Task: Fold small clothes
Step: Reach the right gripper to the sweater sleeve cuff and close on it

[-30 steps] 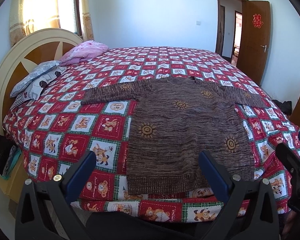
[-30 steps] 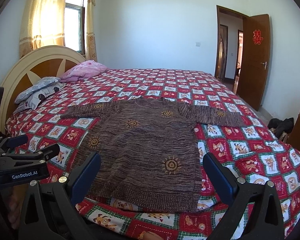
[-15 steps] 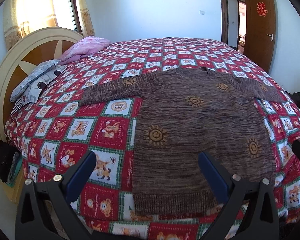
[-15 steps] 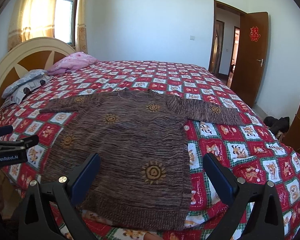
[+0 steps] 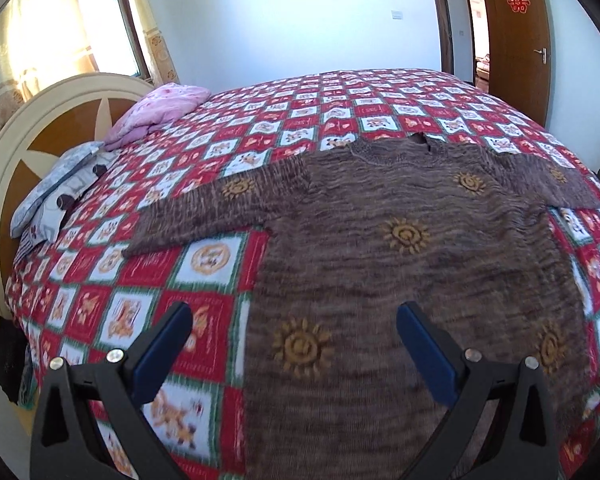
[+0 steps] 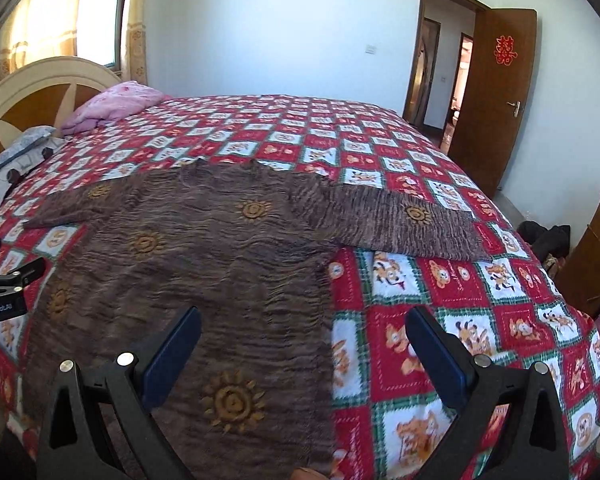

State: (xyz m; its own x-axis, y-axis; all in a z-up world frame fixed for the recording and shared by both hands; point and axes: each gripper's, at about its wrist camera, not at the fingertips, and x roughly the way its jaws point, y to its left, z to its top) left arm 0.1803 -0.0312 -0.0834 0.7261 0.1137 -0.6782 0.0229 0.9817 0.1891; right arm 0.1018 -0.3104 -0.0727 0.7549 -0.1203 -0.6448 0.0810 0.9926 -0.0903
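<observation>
A home bedroom is shown. Ahead of the jaws a wide bed [image 6: 440,276] is spread with a red, white and green checked quilt printed with cartoon animals. To the far left of the jaws an arched cream and brown wooden headboard [image 5: 52,120] is seen, with a pink pillow [image 5: 160,110] and a grey patterned pillow [image 5: 56,192] beside it. Beyond, a curtained window [image 6: 100,16] and an open brown wooden door [image 6: 496,96] bearing a red paper ornament are set in white walls.

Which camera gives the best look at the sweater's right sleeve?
The right wrist view: the sleeve lies fully spread on the quilt, cuff included. In the left wrist view it sits squeezed at the frame's edge, its cuff barely showing.
</observation>
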